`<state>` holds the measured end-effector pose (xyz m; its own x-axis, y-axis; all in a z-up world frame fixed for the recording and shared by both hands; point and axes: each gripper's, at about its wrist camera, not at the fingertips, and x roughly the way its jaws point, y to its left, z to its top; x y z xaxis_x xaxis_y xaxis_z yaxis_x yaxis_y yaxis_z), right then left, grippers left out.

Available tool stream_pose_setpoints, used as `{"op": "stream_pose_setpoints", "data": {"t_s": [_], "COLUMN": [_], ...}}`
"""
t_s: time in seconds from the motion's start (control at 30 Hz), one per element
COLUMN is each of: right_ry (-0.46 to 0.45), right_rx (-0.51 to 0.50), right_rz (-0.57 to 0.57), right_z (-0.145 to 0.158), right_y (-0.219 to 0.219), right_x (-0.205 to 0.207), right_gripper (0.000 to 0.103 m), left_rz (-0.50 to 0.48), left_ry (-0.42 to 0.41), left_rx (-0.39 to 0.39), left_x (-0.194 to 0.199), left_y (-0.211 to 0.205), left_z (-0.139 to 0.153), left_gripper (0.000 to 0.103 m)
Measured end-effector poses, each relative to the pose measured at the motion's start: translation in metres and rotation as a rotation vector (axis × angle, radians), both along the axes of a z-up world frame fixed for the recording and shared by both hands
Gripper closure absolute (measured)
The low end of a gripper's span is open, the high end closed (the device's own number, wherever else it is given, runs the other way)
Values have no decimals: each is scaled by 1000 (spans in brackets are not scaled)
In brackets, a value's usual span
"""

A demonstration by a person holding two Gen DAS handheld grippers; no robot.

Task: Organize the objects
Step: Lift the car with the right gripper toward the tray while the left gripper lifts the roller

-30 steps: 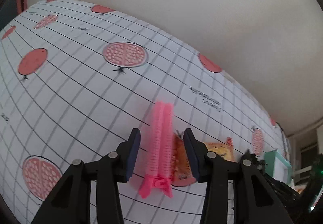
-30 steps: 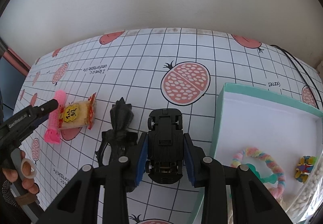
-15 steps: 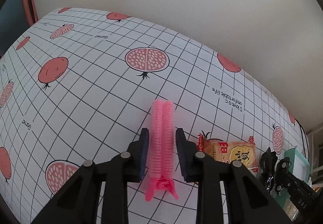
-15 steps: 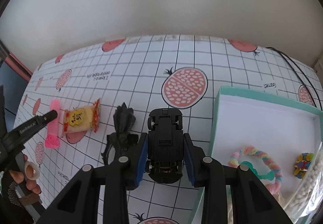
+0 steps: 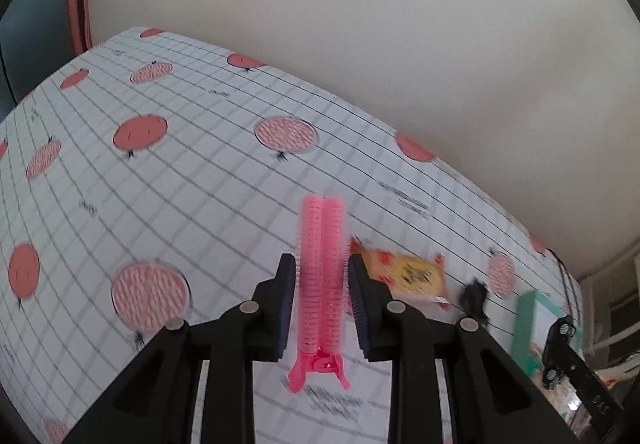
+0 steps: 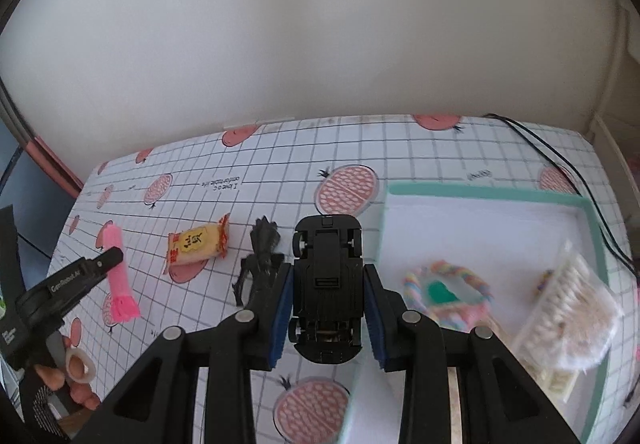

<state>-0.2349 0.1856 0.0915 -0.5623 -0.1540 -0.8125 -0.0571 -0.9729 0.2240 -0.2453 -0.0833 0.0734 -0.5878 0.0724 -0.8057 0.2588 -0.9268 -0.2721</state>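
Observation:
My left gripper [image 5: 322, 270] is shut on a pink hair-roller clip [image 5: 322, 284] and holds it above the pomegranate-print tablecloth [image 5: 180, 203]. The clip also shows in the right wrist view [image 6: 118, 276] at far left, with the left gripper [image 6: 108, 258] on it. My right gripper [image 6: 326, 276] is shut on a black toy car [image 6: 328, 284], belly up, beside the left rim of the teal box [image 6: 386, 228]. A yellow snack packet [image 6: 198, 244] and a black figurine [image 6: 260, 256] lie on the cloth between the two grippers.
The teal box holds a pastel hair tie [image 6: 448, 296], a bag of cotton swabs [image 6: 568, 320] and a small colourful item. A black cable [image 6: 560, 163] runs along the table's far right. A wall stands behind the table. The packet [image 5: 404, 272] lies right of my left gripper.
My left gripper has lifted the pink clip off the cloth. My right gripper has raised the toy car and moved it toward the teal box.

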Motion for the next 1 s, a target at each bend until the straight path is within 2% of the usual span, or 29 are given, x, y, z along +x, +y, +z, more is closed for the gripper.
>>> {"op": "stream_pose_setpoints", "data": {"t_s": [0.23, 0.53, 0.77, 1.0], "right_ry": [37, 48, 36, 19], "right_rx": [-3, -31, -59, -37], "right_rz": [-68, -144, -165, -137], "right_z": [12, 17, 12, 3], "right_y": [35, 88, 118, 121], "right_x": [38, 48, 38, 27], "right_gripper": [67, 67, 67, 67], "left_rz": [-79, -280, -426, -490], "left_ry": [0, 44, 15, -44], "left_rx": [19, 74, 94, 133], "left_x": [20, 38, 54, 62], "left_y": [48, 134, 194, 225], "left_z": [8, 32, 19, 0], "left_gripper": [76, 76, 75, 75]}}
